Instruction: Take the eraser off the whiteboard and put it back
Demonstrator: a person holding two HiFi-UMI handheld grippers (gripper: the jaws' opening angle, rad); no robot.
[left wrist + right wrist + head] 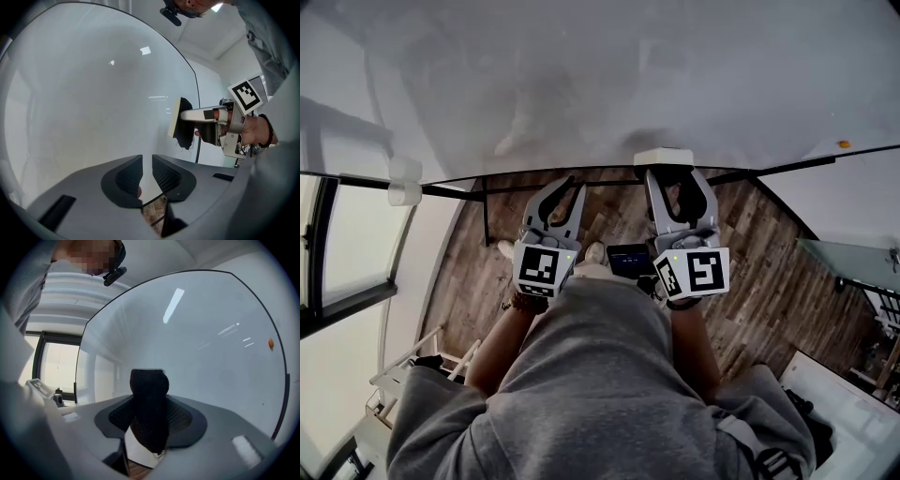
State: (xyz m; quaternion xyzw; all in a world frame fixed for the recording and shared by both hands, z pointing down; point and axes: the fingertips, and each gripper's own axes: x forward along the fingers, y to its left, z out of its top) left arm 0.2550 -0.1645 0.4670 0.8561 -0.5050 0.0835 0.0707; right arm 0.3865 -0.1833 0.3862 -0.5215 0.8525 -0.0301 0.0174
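Observation:
The eraser (664, 157), with a pale face and a black body, is clamped between the jaws of my right gripper (670, 173). Its pale face is turned to the whiteboard (581, 84) near the board's lower edge; whether it touches I cannot tell. In the right gripper view the black eraser (149, 408) fills the gap of the right gripper (149, 399). In the left gripper view the eraser (180, 123) shows side-on by the whiteboard (84, 103). My left gripper (570, 184) points at the board beside it. The left gripper (147, 164) has a narrow slit between its jaws and holds nothing.
A small orange dot (844, 144) sits on the board at the right. A white block (404, 181) is at the board's left edge, with a window (347, 253) beyond it. Wooden floor (769, 272) lies under the board's dark frame bar (487, 202).

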